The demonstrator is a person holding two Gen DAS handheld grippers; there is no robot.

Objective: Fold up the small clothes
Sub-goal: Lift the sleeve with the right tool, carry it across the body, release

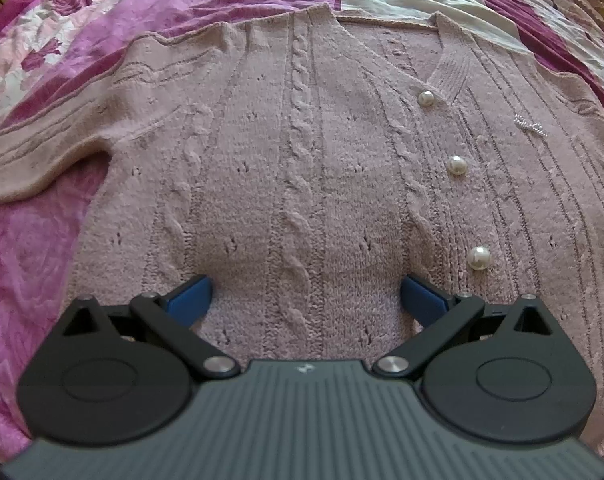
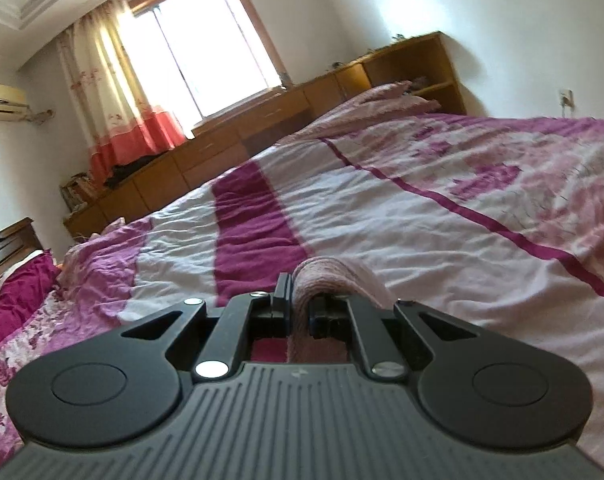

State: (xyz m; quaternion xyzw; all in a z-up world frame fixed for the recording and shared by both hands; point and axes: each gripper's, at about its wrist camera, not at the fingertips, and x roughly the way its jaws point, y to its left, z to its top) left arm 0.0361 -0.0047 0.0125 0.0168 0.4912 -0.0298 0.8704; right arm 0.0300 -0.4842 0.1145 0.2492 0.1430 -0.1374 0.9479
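1. Left wrist view, far left: we see the bedspread [image 1: 30, 240], magenta with a rose print, running out past the frame edge with bare room beside the garment.
2. Next to it, one sleeve [image 1: 42, 160] of the pink cardigan [image 1: 302, 140] lies flat and slanted, its cuff end cut off by the frame's left border.
3. At centre, our left tongs [image 1: 305, 296] stand wide apart with nothing between them; both blue fingers [image 1: 190, 296] sit low over the cable-knit front, and we cannot tell whether they touch it.
4. Right of centre, three pearl buttons [image 1: 457, 166] run down the placket; the cardigan's right edge and hem pass out of view.
5. Right wrist view, left part: a curtain [image 2: 114, 92] hangs by the window [image 2: 206, 48], and a wooden cabinet [image 2: 262, 128] lines the bed's far side.
6. Centre: our right tongs [image 2: 300, 304] are pinched tight on a fold of pink knit [image 2: 325, 280], lifted clear above the bed.
7. Right: open bedspread stretches away to a pillow [image 2: 385, 100]; how the gripped fold joins the garment is hidden below the tongs' body.
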